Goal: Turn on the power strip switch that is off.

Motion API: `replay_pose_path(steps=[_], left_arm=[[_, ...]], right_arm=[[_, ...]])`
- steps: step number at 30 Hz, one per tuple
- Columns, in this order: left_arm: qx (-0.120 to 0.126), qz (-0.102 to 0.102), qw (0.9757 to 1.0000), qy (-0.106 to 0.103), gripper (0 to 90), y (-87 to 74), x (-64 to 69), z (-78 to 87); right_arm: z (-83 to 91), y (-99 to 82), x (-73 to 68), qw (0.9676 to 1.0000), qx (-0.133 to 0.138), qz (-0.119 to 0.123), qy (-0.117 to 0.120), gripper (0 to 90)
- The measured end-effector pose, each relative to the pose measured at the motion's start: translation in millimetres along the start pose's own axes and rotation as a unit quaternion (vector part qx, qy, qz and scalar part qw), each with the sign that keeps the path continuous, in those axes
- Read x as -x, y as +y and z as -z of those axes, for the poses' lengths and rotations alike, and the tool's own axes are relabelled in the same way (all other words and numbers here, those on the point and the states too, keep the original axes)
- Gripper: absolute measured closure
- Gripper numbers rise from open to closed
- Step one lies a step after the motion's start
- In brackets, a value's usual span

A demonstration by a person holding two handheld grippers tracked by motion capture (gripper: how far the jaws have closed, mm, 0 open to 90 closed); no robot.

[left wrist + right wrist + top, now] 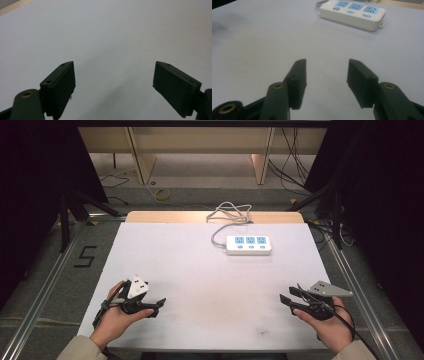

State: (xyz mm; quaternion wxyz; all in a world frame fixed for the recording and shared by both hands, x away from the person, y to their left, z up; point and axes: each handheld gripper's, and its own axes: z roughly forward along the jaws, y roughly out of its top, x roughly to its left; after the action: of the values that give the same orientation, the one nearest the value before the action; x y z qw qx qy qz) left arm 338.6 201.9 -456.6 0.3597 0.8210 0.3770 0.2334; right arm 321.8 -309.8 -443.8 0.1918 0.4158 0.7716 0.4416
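Note:
A white power strip (248, 244) with blue sockets lies at the far middle of the white table (200, 270), its grey cable (227, 215) coiled behind it. The strip (352, 13) also appears at the top of the right gripper view. My left gripper (159, 306) rests near the front left edge, held by a hand, jaws wide apart over bare table (112, 37) with nothing between them. My right gripper (287, 298) sits near the front right edge, open and empty, pointing toward the table's middle; in the right gripper view its jaws (326, 72) stand partly apart.
The table's wooden far edge (165, 216) shows behind the white sheet. Metal frame rails (350, 280) run along both sides. A floor marking "5" (85, 256) lies to the left. Cables (295, 165) and desk legs stand beyond the table.

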Motion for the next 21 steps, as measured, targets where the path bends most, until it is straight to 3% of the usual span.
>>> replay_pose_path(steps=[9,21], left_arm=[[-0.001,0.003,1.0,0.004,18.2,-0.4,0.4,0.8],[0.0,-0.003,1.0,0.002,17.9,0.6,1.7,-0.1]], right_arm=[[1.8,3.7,-4.5,0.9995,-0.01,0.027,-0.013,89.0],[-7.6,15.9,-2.0,0.9995,-0.018,0.016,-0.022,90.0]])
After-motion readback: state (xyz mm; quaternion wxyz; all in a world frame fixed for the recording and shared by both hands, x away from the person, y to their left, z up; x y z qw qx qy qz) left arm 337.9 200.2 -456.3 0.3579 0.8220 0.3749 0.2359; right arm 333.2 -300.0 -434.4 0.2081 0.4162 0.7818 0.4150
